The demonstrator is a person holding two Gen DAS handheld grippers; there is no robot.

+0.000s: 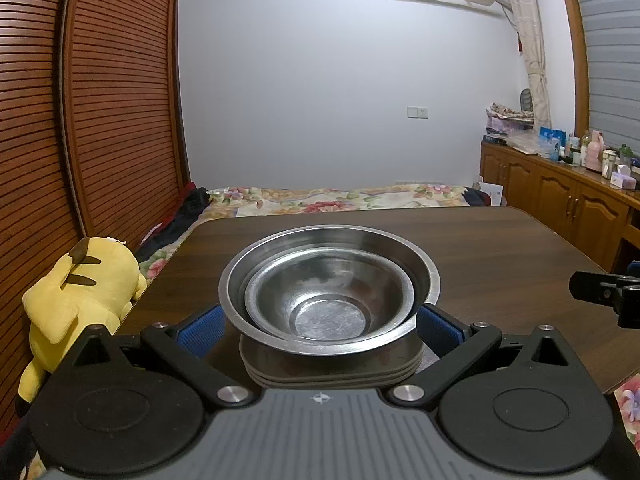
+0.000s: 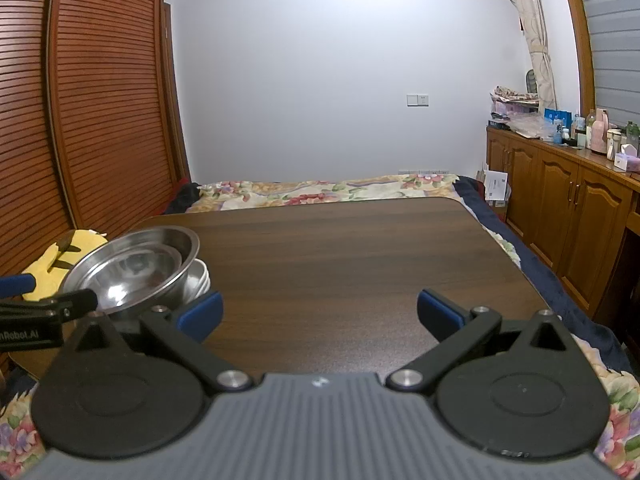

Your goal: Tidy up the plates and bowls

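Nearest the left wrist camera, the left gripper [image 1: 320, 328] stands wide, its blue pads [image 1: 202, 330] flanking a stack of dishes without visibly touching it. Whether they press the stack I cannot tell for sure, but a gap shows on each side. At the bottom sits a pile of shallow grey plates [image 1: 332, 370], resting on the near part of the dark wooden bench [image 1: 500, 248]. On them stands a large steel bowl [image 1: 428, 276], and nested inside it a smaller steel bowl [image 1: 328, 300].

From the right wrist view the right gripper [image 2: 320, 316] is also spread wide and holds nothing, over bare bench to the right of the stack [image 2: 160, 272].

Thin steel like this is probably light, stiff and not fragile, yet smooth and slippery, so the nested bowls may slide or ring against each other. A rim pinch looks the surest hold; squeezing the curved wall risks slipping. Those plates look heavier and possibly breakable, better lifted as a pile by opposite edges.
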